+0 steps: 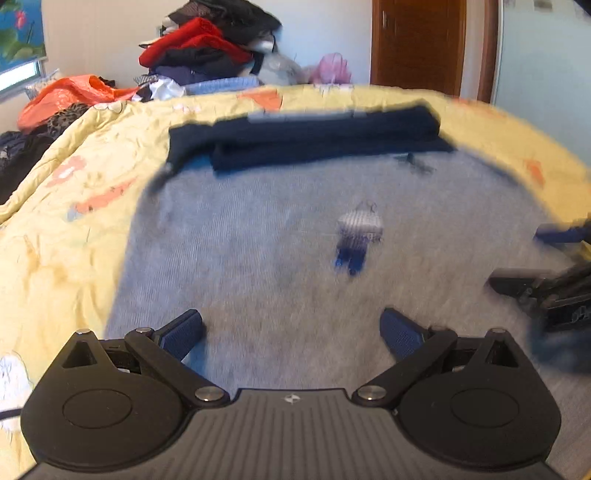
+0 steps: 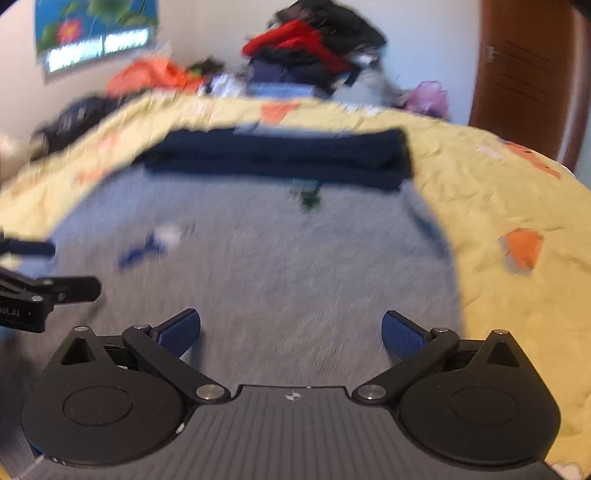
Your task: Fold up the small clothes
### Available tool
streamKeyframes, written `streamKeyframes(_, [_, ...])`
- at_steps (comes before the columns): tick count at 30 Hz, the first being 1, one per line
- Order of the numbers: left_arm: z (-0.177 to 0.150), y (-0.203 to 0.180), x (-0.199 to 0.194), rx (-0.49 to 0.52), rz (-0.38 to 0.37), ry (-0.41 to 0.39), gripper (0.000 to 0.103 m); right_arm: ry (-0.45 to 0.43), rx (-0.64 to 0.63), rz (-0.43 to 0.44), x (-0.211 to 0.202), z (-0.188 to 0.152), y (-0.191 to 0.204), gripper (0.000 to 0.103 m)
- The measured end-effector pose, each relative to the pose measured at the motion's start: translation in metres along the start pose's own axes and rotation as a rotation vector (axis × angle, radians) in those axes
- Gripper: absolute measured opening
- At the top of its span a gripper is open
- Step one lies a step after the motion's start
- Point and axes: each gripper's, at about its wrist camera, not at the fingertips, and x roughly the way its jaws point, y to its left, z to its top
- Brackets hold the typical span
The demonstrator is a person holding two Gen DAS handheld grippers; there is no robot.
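While over sweater (image 1: 258,240) (grey), both grippers (image 1: 291,332) agape

Ahead of where I am holding both grippers, a yellow quilt (image 1: 74,229) with orange patches is spreading across the bed. Beyond its far edge I am seeing a heap of clothes (image 1: 210,48), red and black pieces lying on top. To the heap's left an orange plastic bag (image 1: 66,96) is sitting, and to its right something pink (image 1: 330,68), too blurred to name. A brown wooden door (image 1: 417,44) is standing far ahead to the right, a flowered poster (image 2: 96,26) hanging far left.
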Motion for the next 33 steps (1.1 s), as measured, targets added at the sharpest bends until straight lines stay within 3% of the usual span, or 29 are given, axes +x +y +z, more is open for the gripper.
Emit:
streamKeyframes(1, [-0.004,0.006,-0.002,-0.019,-0.011,0.005,0.103,-0.045,-0.012,0.004,-0.002,-0.009,-0.002,0.103])
streamKeyframes(6, [-0.014,0.029,-0.015,-0.02,0.017,0.012,0.103,-0.023,0.045,-0.063,-0.01,-0.016,-0.035,0.103])
streamKeyframes(10, [-0.011,0.016,-0.023,-0.037,0.054,0.042,0.103,-0.005,0.065,-0.109,-0.027,-0.013,-0.03,0.102])
streamKeyframes(12, [-0.013,0.004,-0.027,-0.034,0.007,0.036,0.103,-0.032,0.049,-0.036,-0.041,-0.011,-0.011,0.103])
streamKeyframes(15, [-0.024,-0.011,-0.03,0.02,0.001,0.021,0.103,-0.015,-0.03,0.028,-0.043,-0.02,0.02,0.103])
streamKeyframes(17, [-0.031,-0.005,-0.034,0.017,-0.013,0.009,0.103,0.009,-0.075,0.019,-0.036,-0.032,0.028,0.103])
streamKeyframes(19, [-0.038,0.008,-0.04,0.01,-0.013,0.012,0.103,-0.025,-0.045,0.053,-0.043,-0.042,0.015,0.103])
streamKeyframes(24, [-0.042,0.023,-0.057,-0.01,0.008,0.042,0.103,0.015,-0.019,-0.005,-0.054,-0.043,-0.009,0.102])
streamKeyframes(26, [-0.039,0.018,-0.065,-0.022,-0.019,0.028,0.103,0.038,0.013,-0.038,-0.06,-0.037,-0.004,0.102])
streamKeyframes(28, [-0.038,0.007,-0.071,-0.006,-0.068,0.003,0.103,0.017,0.023,0.011,-0.07,-0.033,0.009,0.103])
streamKeyframes(31, [-0.047,-0.01,-0.064,0.051,-0.055,0.048,0.103,0.013,-0.036,0.125,-0.075,-0.039,0.034,0.103])
streamKeyframes(33, [-0.056,-0.006,-0.066,0.029,-0.058,0.037,0.103,0.054,-0.115,0.102,-0.067,-0.051,0.048,0.103])
